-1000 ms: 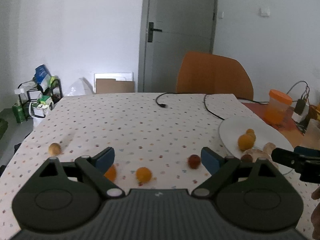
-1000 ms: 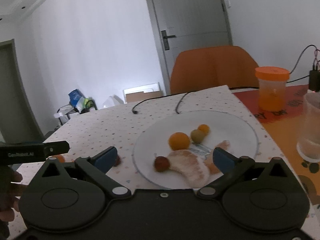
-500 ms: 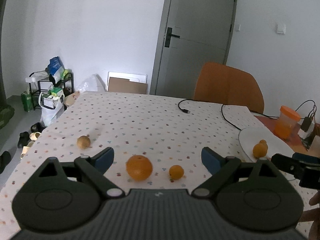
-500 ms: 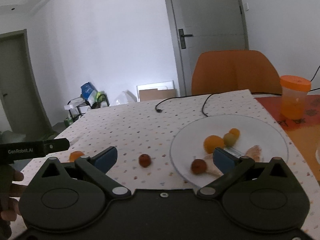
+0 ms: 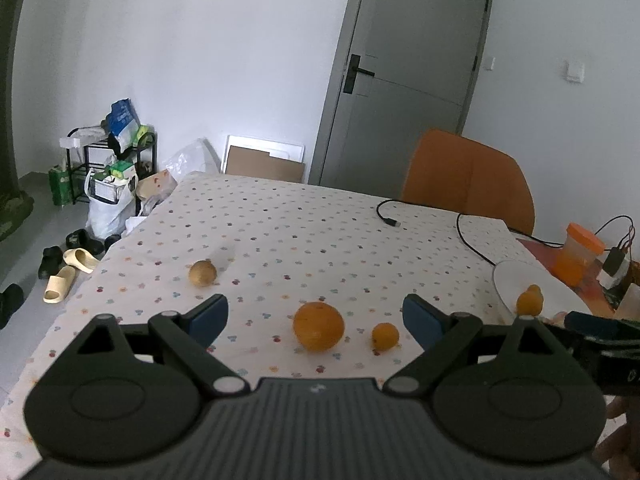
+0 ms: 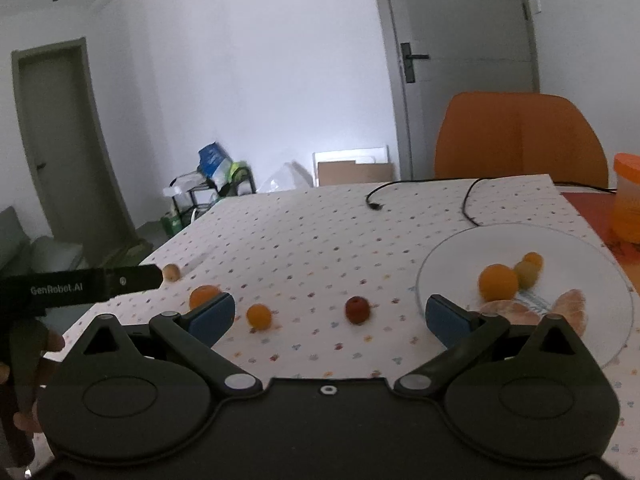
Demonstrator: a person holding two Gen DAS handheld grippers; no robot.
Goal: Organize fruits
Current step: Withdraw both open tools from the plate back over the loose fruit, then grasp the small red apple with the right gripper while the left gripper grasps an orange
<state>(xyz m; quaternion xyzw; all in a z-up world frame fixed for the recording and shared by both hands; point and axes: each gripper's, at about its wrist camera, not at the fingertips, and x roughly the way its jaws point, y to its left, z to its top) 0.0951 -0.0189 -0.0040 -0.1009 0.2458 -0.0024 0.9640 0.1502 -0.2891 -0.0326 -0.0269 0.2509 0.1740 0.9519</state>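
On the far left of the dotted tablecloth (image 5: 304, 232) a brownish round fruit (image 5: 202, 273) sits alone, well apart from the rest. The left gripper (image 5: 316, 317) has swung leftward over the last second: the dark red fruit it faced then has gone from its view, and now its jaws stand wide and empty with the large orange (image 5: 318, 325) between the fingertips and a small orange (image 5: 385, 336) just to the right of it. To my eye it is lining up on the large orange. Further right, the right gripper (image 6: 328, 316) has also turned left, away from the white plate (image 6: 472, 248); its jaws are wide and empty too, with the dark red fruit (image 6: 357, 309) now framed between them on the cloth, near the plate's left rim. The plate, at the right, already holds an orange (image 6: 498, 282), a greenish fruit (image 6: 527, 274), another small orange (image 6: 533, 260) and peeled segments (image 6: 560, 308). Four fruits remain loose on the cloth, so the job looks about half done.
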